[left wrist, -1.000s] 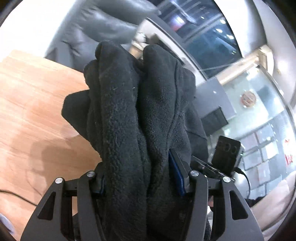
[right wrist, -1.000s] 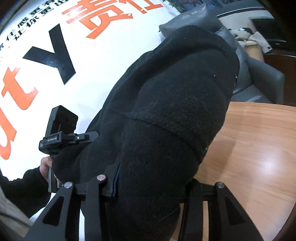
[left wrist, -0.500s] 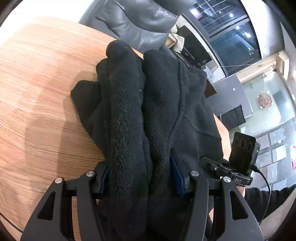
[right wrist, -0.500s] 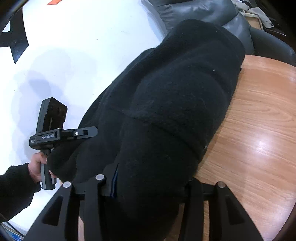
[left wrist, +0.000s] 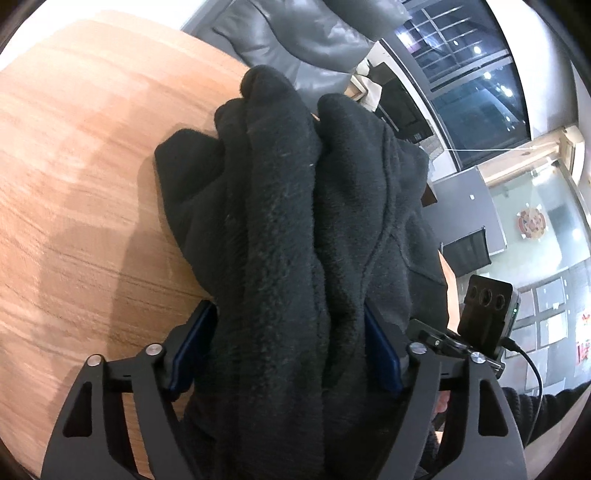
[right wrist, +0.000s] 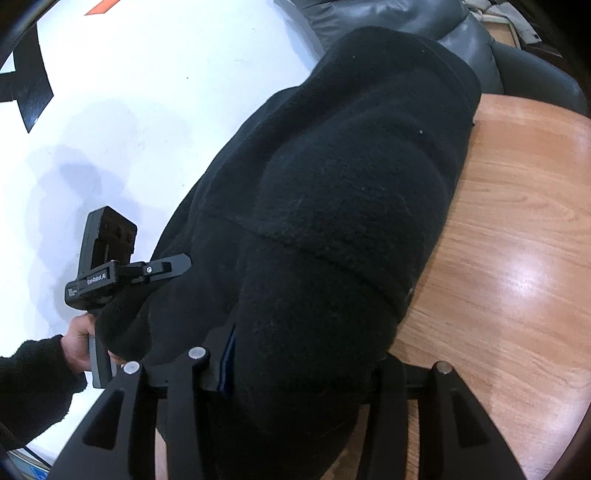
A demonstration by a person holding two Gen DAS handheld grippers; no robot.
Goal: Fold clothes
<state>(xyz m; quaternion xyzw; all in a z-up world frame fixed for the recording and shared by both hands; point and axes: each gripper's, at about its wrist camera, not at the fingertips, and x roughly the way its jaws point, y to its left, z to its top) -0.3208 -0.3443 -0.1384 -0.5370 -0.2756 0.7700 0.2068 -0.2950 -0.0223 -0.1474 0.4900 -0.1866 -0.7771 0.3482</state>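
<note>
Left wrist view: left gripper [left wrist: 286, 354] clamped on bunched black fleece garment [left wrist: 295, 221]; blue pads [left wrist: 192, 343] pressed against fabric on both sides. Garment draped forward over wooden table [left wrist: 74, 184], folds reaching toward far edge. Grey leather chair [left wrist: 295, 33] beyond table. Right gripper's body visible at lower right.

Right wrist view: right gripper [right wrist: 295, 384] clenched on same garment, thick roll filling the jaws. Garment lay along table's left edge, partly overhanging white floor [right wrist: 147, 110]. Left gripper's handle held in hand [right wrist: 79, 345] at left.
</note>
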